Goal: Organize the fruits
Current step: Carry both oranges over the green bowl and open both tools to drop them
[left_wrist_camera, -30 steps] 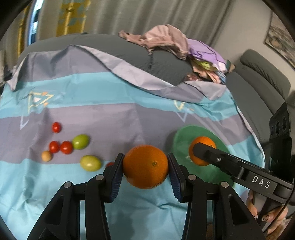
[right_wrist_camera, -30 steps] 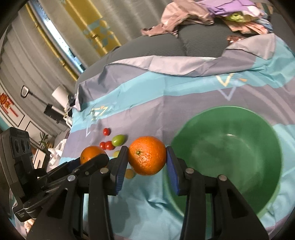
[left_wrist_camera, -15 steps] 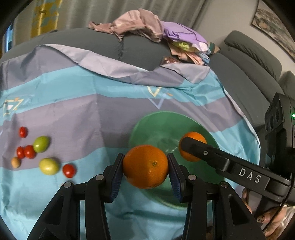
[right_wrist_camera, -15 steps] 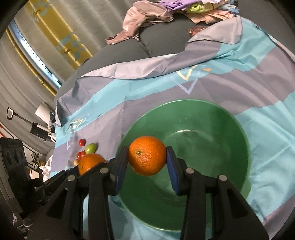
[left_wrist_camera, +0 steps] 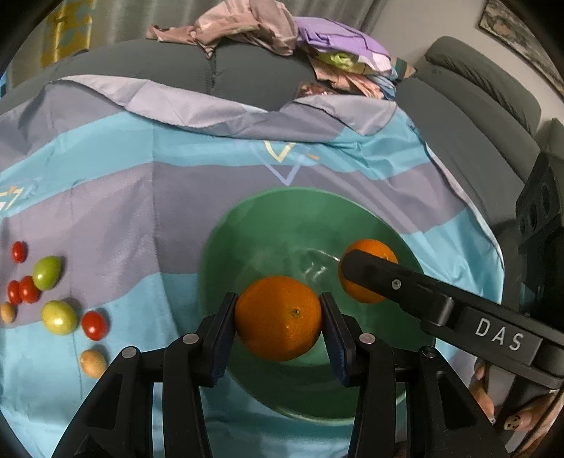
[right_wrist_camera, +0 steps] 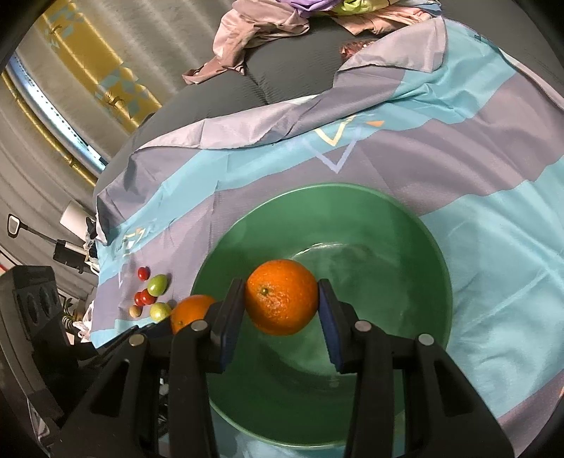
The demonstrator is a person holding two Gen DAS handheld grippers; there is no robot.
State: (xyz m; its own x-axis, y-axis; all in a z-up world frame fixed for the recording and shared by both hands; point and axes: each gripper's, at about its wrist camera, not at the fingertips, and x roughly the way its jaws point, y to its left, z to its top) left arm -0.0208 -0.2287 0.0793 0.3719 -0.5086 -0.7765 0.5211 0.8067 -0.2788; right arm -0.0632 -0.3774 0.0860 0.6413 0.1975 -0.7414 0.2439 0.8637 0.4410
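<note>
My left gripper is shut on an orange and holds it over the near left part of the green bowl. My right gripper is shut on a second orange, held over the same bowl. In the left wrist view the right gripper's orange shows over the bowl's right side. In the right wrist view the left gripper's orange shows at the bowl's left rim. The bowl's inside looks empty.
Small red tomatoes, green fruits and tan ones lie on the striped blue and grey cloth left of the bowl. A clothes pile lies on the grey sofa behind. A hand is at the right.
Both grippers have moved with their oranges from beside the bowl to over it. The bowl now fills more of both views.
</note>
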